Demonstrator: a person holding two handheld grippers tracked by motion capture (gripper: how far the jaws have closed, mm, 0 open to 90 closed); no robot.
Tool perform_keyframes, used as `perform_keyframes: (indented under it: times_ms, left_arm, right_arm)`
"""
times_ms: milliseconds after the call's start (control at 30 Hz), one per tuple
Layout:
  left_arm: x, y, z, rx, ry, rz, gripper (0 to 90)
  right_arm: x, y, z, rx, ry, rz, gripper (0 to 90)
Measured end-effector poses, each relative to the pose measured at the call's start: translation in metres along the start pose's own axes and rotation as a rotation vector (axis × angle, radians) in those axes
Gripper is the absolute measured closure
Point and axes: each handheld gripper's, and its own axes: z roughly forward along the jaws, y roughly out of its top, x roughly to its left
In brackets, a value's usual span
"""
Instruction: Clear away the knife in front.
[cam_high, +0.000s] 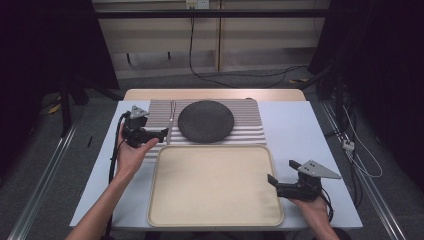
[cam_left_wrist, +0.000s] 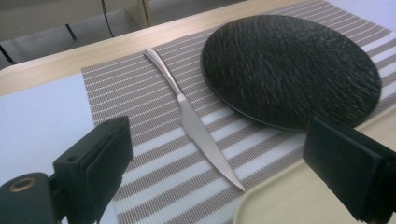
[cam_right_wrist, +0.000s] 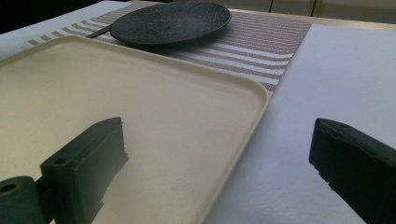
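A silver knife (cam_left_wrist: 187, 112) lies on a striped placemat (cam_left_wrist: 130, 93), just left of a round black plate (cam_left_wrist: 289, 65). My left gripper (cam_left_wrist: 222, 140) is open low over the mat, and the knife's tip lies between its jaws. From above, the left gripper (cam_high: 161, 134) sits by the near end of the knife (cam_high: 171, 122). A cream tray (cam_high: 215, 185) lies in front of the plate (cam_high: 206, 121). My right gripper (cam_high: 281, 171) is open at the tray's right edge, its jaws either side of the tray's rim (cam_right_wrist: 243, 140) with nothing held.
The placemat (cam_high: 250, 120) lies at the back of a white tabletop (cam_high: 300, 130), with a wooden strip behind it. Bare white surface (cam_right_wrist: 336, 84) stretches right of the tray. Cables run over the floor beyond the table.
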Motion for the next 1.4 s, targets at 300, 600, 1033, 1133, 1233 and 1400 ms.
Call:
perform_keyframes:
  times_ms: [300,600,1033,1133,1233,1400]
  left_arm:
    - [0.009,0.022,0.026,0.041,0.015,-0.004,8.0]
    - [0.018,0.031,0.056,0.082,0.023,-0.023,12.7]
    - [0.029,0.034,0.098,0.15,0.025,-0.056,34.1]
    - [0.03,0.035,0.108,0.185,0.038,-0.052,35.8]
    - [0.033,0.034,0.118,0.191,0.039,-0.072,42.9]
    - [0.041,0.033,0.132,0.23,0.05,-0.09,55.3]
  right_arm:
    - [-0.001,-0.001,0.001,0.001,0.007,0.005,3.9]
    - [-0.003,-0.001,0.002,0.002,0.015,0.009,4.1]
    - [-0.002,0.0,0.005,0.015,0.014,0.012,4.3]
    - [-0.002,0.0,0.006,0.013,0.014,0.014,4.3]
    - [-0.003,0.0,0.006,0.015,0.019,0.018,4.4]
    - [-0.003,0.0,0.006,0.015,0.027,0.021,4.4]
